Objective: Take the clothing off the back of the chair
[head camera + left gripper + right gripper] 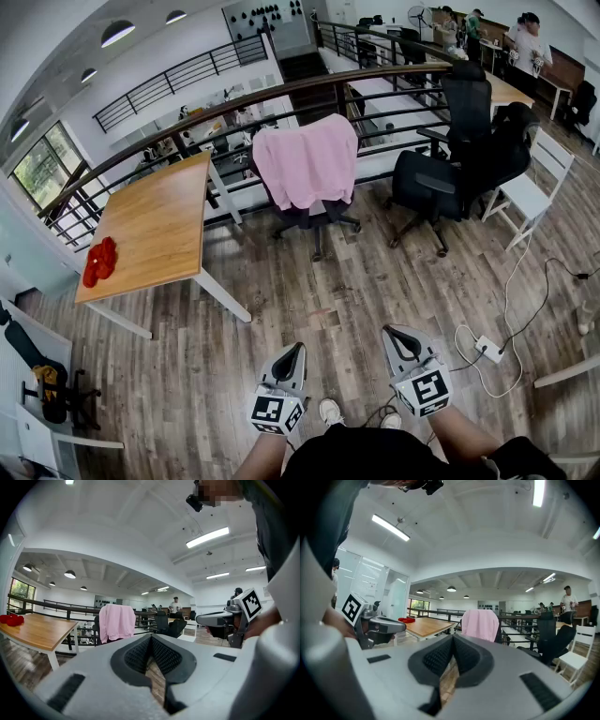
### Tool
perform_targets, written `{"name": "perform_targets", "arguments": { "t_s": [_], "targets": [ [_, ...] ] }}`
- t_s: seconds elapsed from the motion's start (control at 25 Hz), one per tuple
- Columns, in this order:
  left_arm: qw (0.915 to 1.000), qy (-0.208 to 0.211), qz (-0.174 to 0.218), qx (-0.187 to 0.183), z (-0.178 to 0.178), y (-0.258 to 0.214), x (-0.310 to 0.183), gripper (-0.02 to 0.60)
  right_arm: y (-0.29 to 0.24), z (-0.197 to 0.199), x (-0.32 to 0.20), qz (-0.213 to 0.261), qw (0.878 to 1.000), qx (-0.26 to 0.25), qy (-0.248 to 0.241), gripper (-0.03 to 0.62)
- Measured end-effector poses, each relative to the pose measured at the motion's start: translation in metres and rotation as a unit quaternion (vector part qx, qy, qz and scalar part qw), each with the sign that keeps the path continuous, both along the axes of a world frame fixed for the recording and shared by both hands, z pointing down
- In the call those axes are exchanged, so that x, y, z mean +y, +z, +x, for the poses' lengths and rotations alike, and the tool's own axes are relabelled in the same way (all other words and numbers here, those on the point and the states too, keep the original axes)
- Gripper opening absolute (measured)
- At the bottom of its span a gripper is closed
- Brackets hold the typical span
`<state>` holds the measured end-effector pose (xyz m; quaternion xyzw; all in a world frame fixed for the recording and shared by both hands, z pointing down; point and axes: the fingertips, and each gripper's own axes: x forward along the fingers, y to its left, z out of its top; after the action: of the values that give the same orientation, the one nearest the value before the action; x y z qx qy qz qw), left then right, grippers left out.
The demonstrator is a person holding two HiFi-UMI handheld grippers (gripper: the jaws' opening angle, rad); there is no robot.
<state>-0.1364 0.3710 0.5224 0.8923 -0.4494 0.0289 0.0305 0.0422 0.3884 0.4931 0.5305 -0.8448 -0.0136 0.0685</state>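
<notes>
Pink garment [307, 161], plain and softly creased, draped wide over the backrest of a dark office chair [305, 217] and hanging down to cover most of it, just beside the wooden table [159, 225]. Well apart from both tongs, at the far side of the plank floor. Left gripper [298, 349] and right gripper [392, 333] both closed tight on nothing, held low and pointing toward the chair.

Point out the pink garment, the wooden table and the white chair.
pink garment [307, 161]: head view, middle of the hanging fabric.
wooden table [159, 220]: head view, bare middle of its top.
white chair [527, 197]: head view, on its seat.
</notes>
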Motion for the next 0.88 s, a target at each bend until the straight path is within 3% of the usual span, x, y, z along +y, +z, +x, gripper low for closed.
{"name": "perform_targets", "arguments": {
  "t_s": [0.52,0.88],
  "targets": [
    [0.9997,0.013,-0.02,0.0,-0.013,0.016,-0.024,0.015,0.019,-0.016,-0.025,-0.023,1.0,-0.003,0.009,0.002],
    [0.9986,0.05,-0.007,-0.015,-0.046,0.023,-0.058,0.015,0.022,-0.06,-0.052,-0.016,1.0,-0.005,0.025,0.003]
  ]
}}
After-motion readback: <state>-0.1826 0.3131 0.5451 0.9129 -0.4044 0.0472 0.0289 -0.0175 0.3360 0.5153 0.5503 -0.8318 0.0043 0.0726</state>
